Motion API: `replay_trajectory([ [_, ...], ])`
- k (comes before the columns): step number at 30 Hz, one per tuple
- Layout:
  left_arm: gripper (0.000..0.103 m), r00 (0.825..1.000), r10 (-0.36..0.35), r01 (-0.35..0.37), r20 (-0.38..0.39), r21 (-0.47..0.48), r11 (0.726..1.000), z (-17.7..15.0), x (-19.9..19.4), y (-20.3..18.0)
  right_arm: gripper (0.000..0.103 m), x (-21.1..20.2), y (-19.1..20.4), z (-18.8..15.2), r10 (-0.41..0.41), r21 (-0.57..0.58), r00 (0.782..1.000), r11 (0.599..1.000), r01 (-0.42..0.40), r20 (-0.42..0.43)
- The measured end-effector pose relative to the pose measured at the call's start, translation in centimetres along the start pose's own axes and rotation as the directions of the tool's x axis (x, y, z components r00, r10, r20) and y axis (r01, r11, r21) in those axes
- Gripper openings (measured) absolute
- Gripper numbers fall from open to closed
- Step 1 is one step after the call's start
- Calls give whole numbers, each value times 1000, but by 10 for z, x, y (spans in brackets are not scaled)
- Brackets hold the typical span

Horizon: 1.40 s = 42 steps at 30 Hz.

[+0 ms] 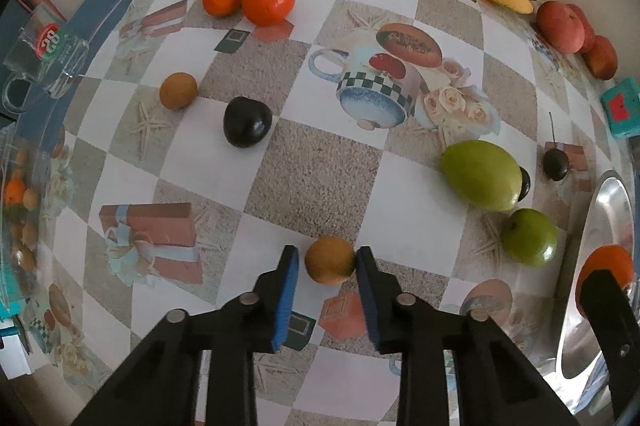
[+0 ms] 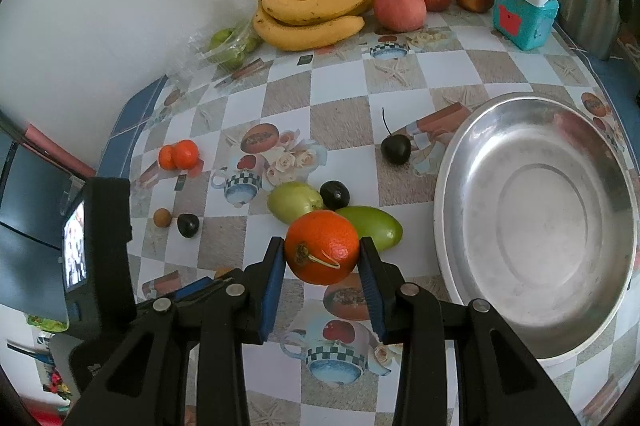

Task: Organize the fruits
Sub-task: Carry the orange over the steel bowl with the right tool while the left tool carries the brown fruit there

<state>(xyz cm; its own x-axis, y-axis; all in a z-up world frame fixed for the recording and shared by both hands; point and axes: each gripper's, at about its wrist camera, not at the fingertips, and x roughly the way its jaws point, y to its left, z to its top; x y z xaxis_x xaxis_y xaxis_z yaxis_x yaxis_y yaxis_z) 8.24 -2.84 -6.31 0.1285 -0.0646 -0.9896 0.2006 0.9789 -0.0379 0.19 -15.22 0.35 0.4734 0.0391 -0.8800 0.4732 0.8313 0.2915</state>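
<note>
On the checkered tablecloth (image 2: 400, 74), my metal basin (image 2: 536, 222) sat empty beside the right gripper (image 2: 322, 258), clenched on a tangerine (image 2: 322, 252) held aloft; my left gripper (image 1: 328, 266) had closed around a small brown fruit (image 1: 329, 260) on the cloth.

A small round brown fruit (image 1: 330, 260) is lying on the checkered counter (image 1: 316, 162); a stemmed orange tangerine (image 2: 322, 252) is hanging above it beside the steel bowl (image 2: 536, 226).

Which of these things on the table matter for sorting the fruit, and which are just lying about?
For the job: orange in the right tool, small brown fruit at the left tool, metal bowl, bananas, apples.
Lying about: teal box, glass mug.
</note>
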Motion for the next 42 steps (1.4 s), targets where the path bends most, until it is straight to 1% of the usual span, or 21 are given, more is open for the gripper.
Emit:
replay_trajectory([
  [2,28,1000,-3,3,7,2,1000,-4,-5,1,38,-2,-2,0,6,5,1000,1000,-6,5],
  [3,28,1000,-3,3,9,3,1000,2,-3,3,38,-3,-2,0,8,8,1000,1000,-8,7],
  [7,28,1000,-7,7,29,2,1000,4,-12,2,38,-7,-5,2,16,18,1000,1000,-16,14],
  [14,28,995,-8,6,97,18,1000,4,-36,-8,38,-8,-15,4,16,42,1000,999,-16,13],
  [19,28,991,-2,-9,134,85,996,-2,-46,-28,38,-8,-44,7,-15,113,1000,993,13,10],
  [22,28,989,-24,5,149,128,992,-5,-49,-36,38,-11,-69,10,-33,173,999,985,30,15],
  [25,28,985,-40,10,169,178,984,-10,-56,-53,38,-16,-96,12,-73,237,997,969,66,19],
  [27,28,981,-67,26,182,216,976,-15,-60,-68,38,-21,-116,14,-107,277,994,956,96,23],
  [30,28,975,-113,61,191,261,963,-20,-64,-85,38,-29,-137,15,-126,323,991,940,109,33],
  [33,28,966,-141,65,219,321,945,-29,-71,-107,38,-38,-156,15,-145,363,988,924,119,46],
  [37,28,946,-199,77,257,416,906,-43,-80,-140,38,-51,-175,13,-170,400,983,907,131,65],
  [39,28,937,-230,94,264,445,891,-47,-82,-152,38,-55,-180,13,-179,414,981,901,133,73],
  [42,28,921,-286,124,262,500,857,-54,-80,-174,38,-61,-190,11,-187,436,979,890,132,84],
])
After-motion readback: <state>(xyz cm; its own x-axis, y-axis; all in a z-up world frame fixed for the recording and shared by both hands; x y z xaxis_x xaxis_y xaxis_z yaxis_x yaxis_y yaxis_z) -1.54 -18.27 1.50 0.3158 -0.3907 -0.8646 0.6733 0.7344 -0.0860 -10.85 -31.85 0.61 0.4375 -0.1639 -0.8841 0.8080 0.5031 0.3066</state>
